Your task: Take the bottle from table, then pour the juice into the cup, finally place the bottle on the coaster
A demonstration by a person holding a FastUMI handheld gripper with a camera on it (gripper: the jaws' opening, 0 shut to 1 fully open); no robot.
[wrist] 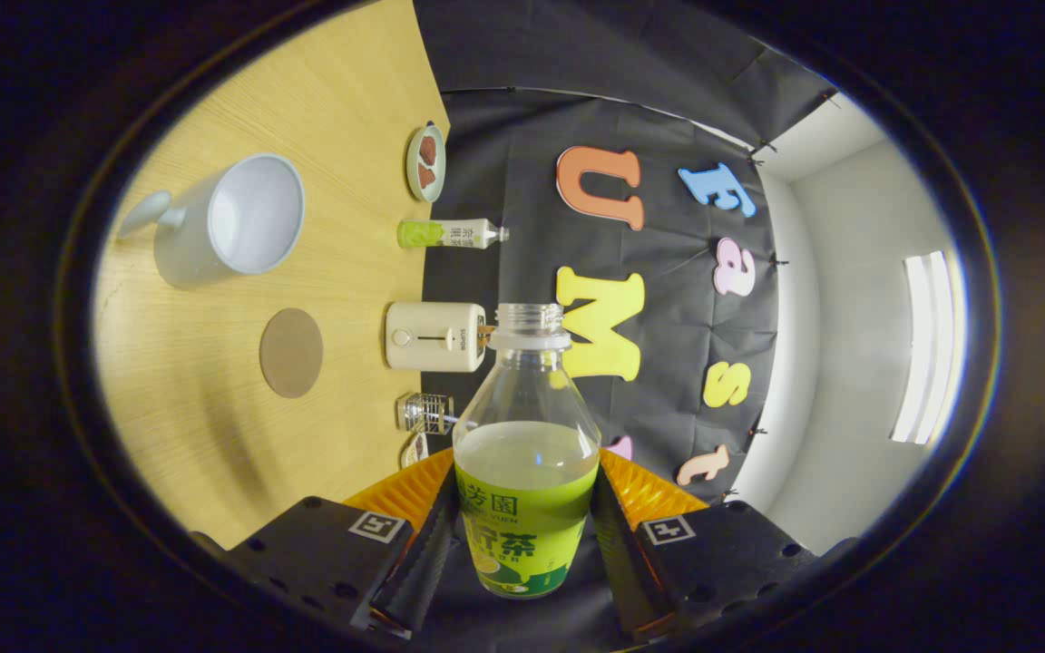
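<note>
1. Gripper view: your gripper (pixel 522 535) is clamped on the bottle (pixel 525 472), both fingers (pixel 427 544) pressing its green label. The cap is off and juice stands about at the shoulder.
2. The whole scene lies rotated, so the bottle seems tipped already. Tilt faster and juice could run out before the mouth is over the cup (pixel 232 218), wetting the table (pixel 214 435).
3. The cup sits well beyond the fingers, to one side; misjudging the reach risks knocking it.
4. The coaster (pixel 291 352) lies near the cup; a smooth label may slip when you set down.
</note>
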